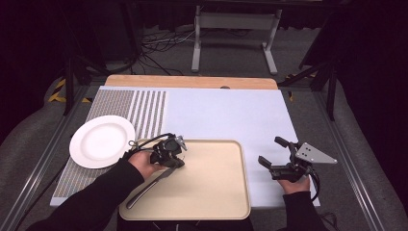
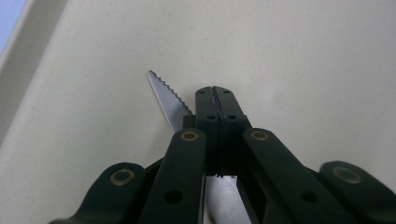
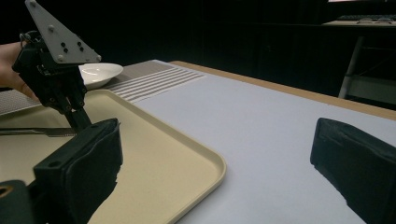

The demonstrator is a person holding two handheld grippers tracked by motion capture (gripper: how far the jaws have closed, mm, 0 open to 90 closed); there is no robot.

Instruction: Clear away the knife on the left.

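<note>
High view: your left gripper [image 1: 172,159] is clamped on a knife [image 1: 150,185] lying on the tan tray [image 1: 226,192], at nine o'clock. The blade is thin, stiff, slippery steel; take the dark handle. Your right gripper [image 1: 275,154] hovers with jaws apart.

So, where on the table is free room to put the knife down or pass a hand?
The right half of the beige tray is bare. So is the pale mat between the striped placemat and the right claw. The left is crowded: the white plate, and the left claw shut on the knife.
</note>
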